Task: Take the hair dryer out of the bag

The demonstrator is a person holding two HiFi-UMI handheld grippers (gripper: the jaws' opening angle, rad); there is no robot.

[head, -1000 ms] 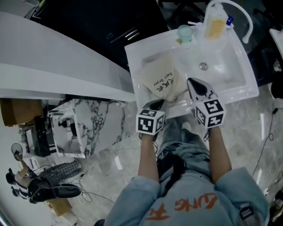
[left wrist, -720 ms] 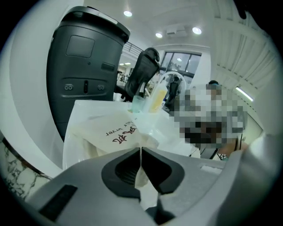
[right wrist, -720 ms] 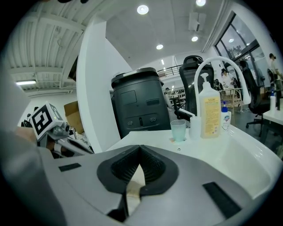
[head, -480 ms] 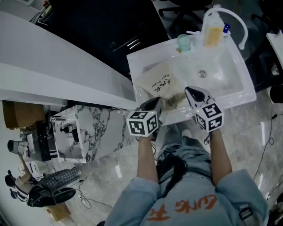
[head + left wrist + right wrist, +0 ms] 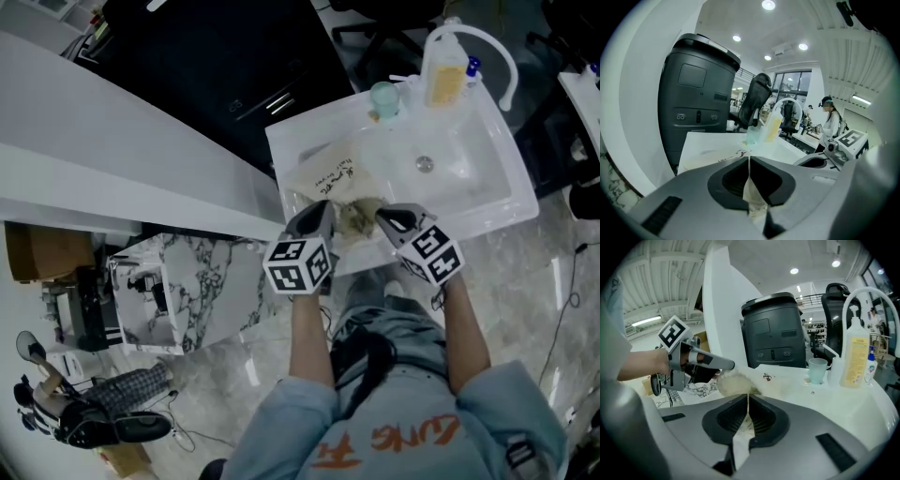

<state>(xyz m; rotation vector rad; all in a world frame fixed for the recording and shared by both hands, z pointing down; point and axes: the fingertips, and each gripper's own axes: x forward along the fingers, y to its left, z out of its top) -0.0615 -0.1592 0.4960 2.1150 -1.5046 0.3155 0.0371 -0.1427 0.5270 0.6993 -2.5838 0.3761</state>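
Blue shirt [image 5: 487,403], orange lettering [image 5: 394,439]; grey left gripper [image 5: 323,205], right gripper [image 5: 381,214]

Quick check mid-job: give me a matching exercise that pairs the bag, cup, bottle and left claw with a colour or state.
Things:
1. bag
2. cup
3. bottle
4. left claw

Colour or state:
A. pale green
B. holds yellow liquid
C. shut on the bag
D. cream with dark print

Pairs: 1-D, 2-A, 3-B, 4-C

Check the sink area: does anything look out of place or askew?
The cloth bag lies on the white sink beside the drain, an odd spot. Its near end is bunched up, pinched by the left tongs and the right tongs.
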